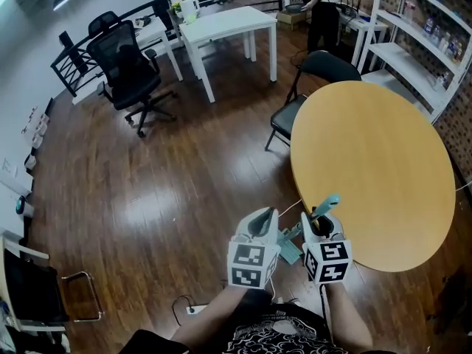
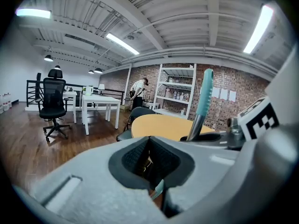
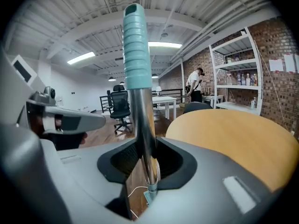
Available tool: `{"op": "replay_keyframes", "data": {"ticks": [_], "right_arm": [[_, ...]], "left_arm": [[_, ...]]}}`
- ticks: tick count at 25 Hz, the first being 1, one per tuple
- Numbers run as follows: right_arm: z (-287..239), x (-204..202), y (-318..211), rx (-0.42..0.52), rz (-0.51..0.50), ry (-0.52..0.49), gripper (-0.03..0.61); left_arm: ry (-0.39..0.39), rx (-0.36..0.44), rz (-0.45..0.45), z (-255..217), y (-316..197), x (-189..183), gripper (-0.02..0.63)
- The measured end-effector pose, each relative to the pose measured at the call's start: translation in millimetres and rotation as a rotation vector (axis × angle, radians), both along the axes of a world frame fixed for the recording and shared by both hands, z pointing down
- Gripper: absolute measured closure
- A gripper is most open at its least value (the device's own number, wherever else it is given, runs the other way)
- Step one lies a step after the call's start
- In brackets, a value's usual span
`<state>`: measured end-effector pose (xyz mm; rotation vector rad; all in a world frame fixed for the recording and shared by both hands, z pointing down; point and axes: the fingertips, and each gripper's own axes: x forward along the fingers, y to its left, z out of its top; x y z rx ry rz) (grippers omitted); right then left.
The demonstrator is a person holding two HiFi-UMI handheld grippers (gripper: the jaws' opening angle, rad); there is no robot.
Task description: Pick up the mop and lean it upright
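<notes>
Low in the centre of the head view, the right gripper [image 1: 323, 223] has its fingers [image 3: 117, 163] pinching the metal shaft of the mop [image 3: 137, 55]. The teal grip rises above the fingers. Seen from above, the handle tilts toward the upper right, its tip over the near rim of the round yellow bench [image 1: 376, 168]. The teal mop head [image 1: 290, 253] lies on the wooden floor between the two grippers, partly hidden by them. Just left of it, the left gripper [image 1: 262, 223] is empty, its fingers [image 2: 131, 160] pressed nearly together. A black office chair [image 1: 129, 72] stands in the upper left, well apart.
</notes>
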<state>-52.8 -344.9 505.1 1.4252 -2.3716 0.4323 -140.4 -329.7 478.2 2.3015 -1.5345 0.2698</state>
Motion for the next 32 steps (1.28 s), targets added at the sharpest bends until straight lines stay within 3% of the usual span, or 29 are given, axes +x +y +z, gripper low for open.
{"op": "replay_keyframes", "data": {"ticks": [7, 15, 23, 32], "right_arm": [[-78.8, 5.5, 13.9, 0.134, -0.063, -0.052, 0.476], [-138.4, 0.3, 35.7, 0.236, -0.144, -0.094, 0.476], [-136.9, -6.5, 46.7, 0.233, -0.18, -0.091, 0.476], [-120.7, -5.1, 45.0, 0.211, -0.145, -0.074, 0.476]], "left_arm": [[-0.062, 0.051, -0.013, -12.8, 25.5, 13.7, 0.611], [-0.077, 0.085, -0.101, -21.6, 47.5, 7.7, 0.611], [-0.07, 0.099, -0.118, -24.0, 53.8, 6.5, 0.611], [-0.051, 0.101, -0.098, -25.3, 51.0, 6.6, 0.611]]}}
